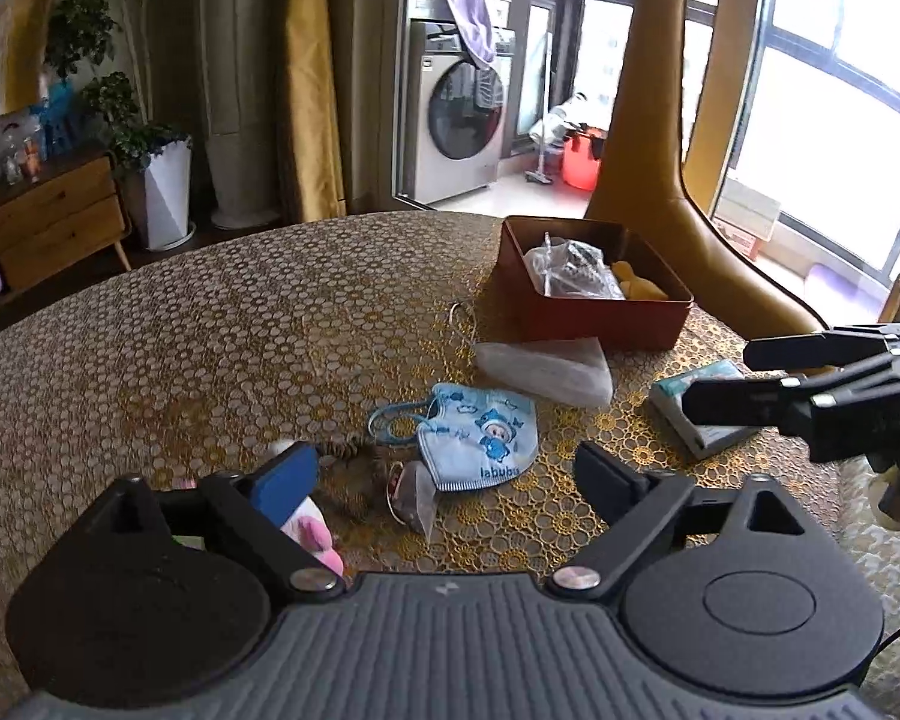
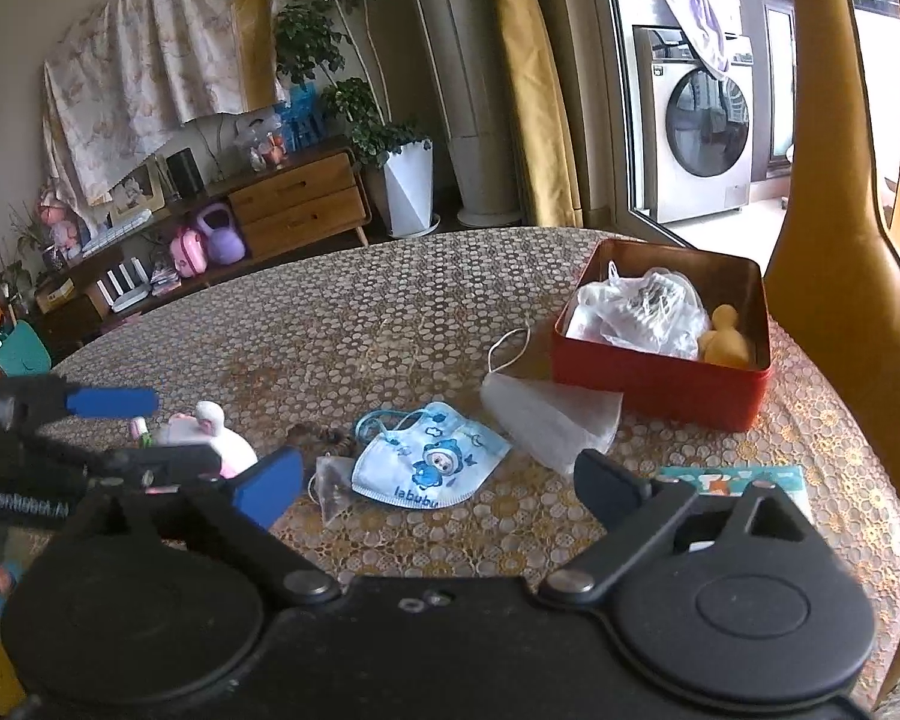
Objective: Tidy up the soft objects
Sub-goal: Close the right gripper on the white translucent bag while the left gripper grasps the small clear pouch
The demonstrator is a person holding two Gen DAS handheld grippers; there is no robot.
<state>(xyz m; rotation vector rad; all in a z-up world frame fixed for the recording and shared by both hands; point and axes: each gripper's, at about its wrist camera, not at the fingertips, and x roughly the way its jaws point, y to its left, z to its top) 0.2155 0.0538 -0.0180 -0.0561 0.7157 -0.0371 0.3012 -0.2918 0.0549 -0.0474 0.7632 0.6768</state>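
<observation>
Both the left gripper (image 1: pixel 450 471) and the right gripper (image 2: pixel 444 480) are spread wide and empty above the blue mask (image 1: pixel 480 441), with the red box (image 1: pixel 594 312) far right.

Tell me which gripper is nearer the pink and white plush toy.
Left. The left gripper hangs open with one finger right over the pink and white plush toy. The right gripper is open farther along the table, by the blue cartoon mask.
</observation>
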